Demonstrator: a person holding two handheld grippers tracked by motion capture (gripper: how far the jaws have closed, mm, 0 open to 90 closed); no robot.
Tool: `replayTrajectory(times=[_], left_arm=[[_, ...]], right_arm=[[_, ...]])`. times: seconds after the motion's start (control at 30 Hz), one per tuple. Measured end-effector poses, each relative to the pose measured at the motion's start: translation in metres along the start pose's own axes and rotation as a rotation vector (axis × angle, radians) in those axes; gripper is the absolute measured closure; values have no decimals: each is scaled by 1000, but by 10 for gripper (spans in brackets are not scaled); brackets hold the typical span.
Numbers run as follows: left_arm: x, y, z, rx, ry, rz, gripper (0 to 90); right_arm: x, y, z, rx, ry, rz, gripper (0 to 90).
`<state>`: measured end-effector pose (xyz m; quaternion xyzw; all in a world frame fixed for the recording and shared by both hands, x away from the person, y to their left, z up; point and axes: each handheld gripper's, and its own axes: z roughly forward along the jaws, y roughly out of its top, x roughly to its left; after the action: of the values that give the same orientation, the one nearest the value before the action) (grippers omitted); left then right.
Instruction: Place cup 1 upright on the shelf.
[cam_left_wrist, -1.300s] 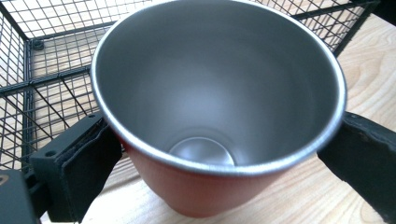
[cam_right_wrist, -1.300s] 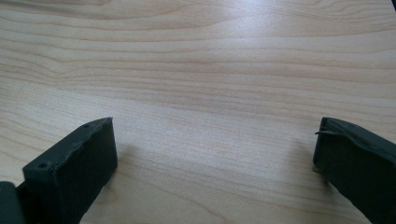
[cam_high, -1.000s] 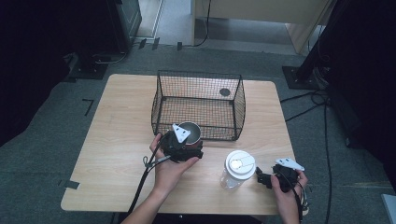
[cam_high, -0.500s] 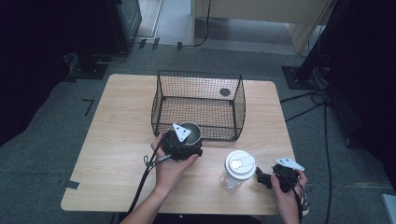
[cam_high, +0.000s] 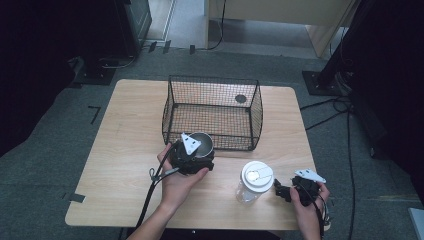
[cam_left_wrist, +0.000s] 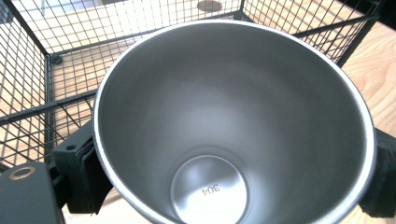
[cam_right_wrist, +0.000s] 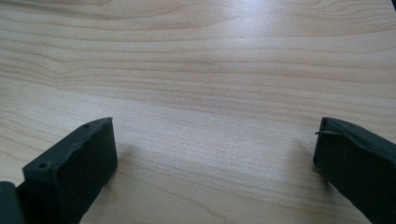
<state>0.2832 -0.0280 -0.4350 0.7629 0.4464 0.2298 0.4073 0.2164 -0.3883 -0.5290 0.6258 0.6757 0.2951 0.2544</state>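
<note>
A clear bottle with a white lid (cam_high: 256, 180) stands on the wooden table (cam_high: 125, 145), apart from the basket

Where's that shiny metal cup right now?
In the high view the metal cup sits clamped in the left claw, just outside the front wall of the wire basket, left of the white-lidded jar.

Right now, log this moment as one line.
left gripper: shut on cup, beside basket | right gripper: open over table | bottle: upright, untouched

floor: grey carpet (cam_high: 60, 120) | table: light wood (cam_high: 125, 120) | surroundings: dark equipment stands (cam_high: 100, 70)
</note>
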Motion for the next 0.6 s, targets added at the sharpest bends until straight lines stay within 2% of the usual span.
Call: replayTrajectory(times=[0.6], left_arm=[[5,23,-36,-78,-28,14,77]], right_arm=[[0,0,0,0,0,1,0]])
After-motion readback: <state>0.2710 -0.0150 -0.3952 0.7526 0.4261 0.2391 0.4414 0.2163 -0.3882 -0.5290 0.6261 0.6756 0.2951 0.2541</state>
